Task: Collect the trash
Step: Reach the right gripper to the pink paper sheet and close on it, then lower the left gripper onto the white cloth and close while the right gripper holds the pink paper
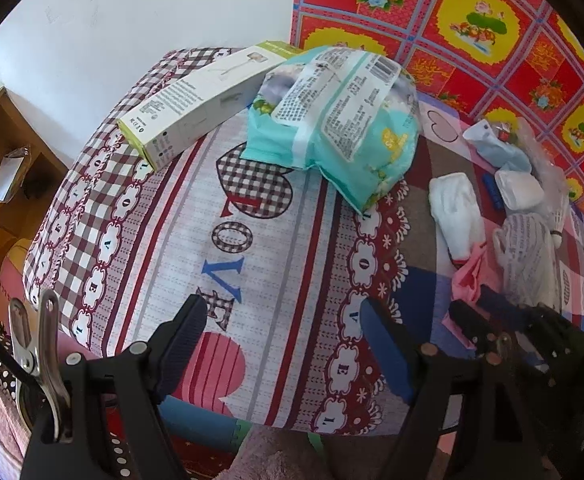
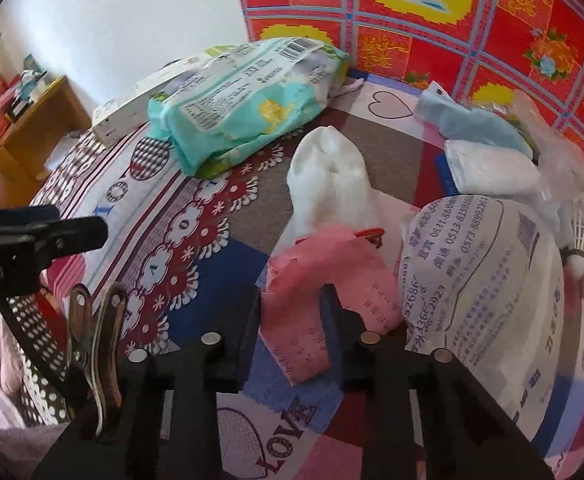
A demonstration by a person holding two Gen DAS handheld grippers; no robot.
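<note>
A crumpled pink paper slip [image 2: 323, 276] lies on the patterned bed cover [image 2: 212, 248], and my right gripper [image 2: 290, 316] is shut on its near end, one finger on each side. The same gripper shows as a dark shape at the right of the left wrist view, at the pink paper [image 1: 467, 276]. My left gripper [image 1: 284, 332] hangs open over the bare "LOVE" cover [image 1: 252, 240] with nothing between its fingers. A white printed plastic bag [image 2: 479, 280] lies just right of the pink paper, and a white crumpled cloth [image 2: 331, 176] lies behind it.
A teal plastic package [image 1: 331, 120] and a long white box [image 1: 204, 100] lie at the far side of the bed. A light blue bag [image 2: 471, 124], a white pack [image 2: 487, 168] and a shuttlecock [image 2: 579, 232] lie at the right, by the red floral sheet [image 2: 451, 20]. A wooden shelf [image 1: 4, 168] stands left.
</note>
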